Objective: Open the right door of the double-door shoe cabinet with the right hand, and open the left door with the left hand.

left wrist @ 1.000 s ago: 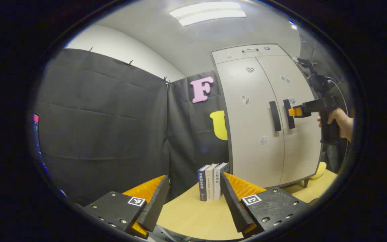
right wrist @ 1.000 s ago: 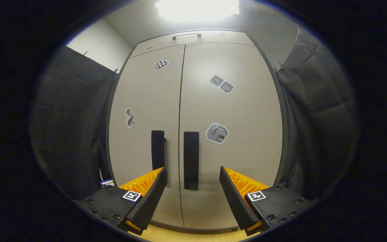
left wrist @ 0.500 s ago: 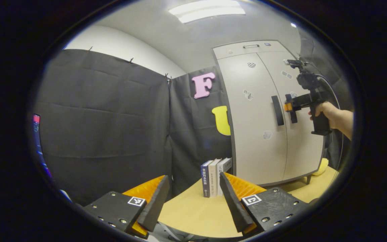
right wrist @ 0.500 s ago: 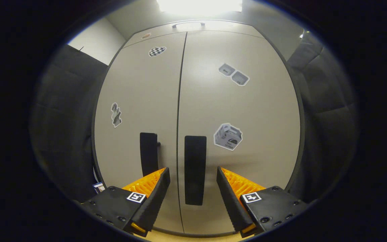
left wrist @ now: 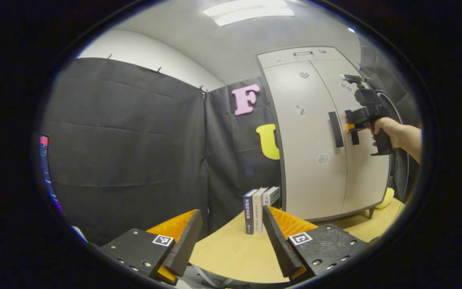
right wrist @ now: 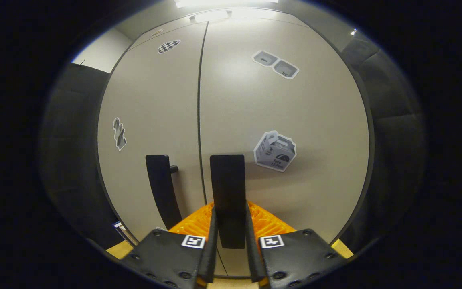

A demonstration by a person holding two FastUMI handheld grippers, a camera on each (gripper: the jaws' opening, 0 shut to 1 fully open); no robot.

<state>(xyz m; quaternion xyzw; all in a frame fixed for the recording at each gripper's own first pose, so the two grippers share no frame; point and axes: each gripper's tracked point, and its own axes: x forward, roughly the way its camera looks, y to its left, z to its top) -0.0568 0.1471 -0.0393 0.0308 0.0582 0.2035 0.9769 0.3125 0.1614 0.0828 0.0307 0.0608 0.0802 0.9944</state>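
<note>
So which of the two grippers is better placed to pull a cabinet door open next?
The right gripper: its fingers are closed on the right door's handle, ready to pull. The left gripper is open, far from the cabinet, beside some books.

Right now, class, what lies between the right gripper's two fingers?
In the right gripper view, the right door's handle stands between the right gripper fingers, which have shut on it.
</note>
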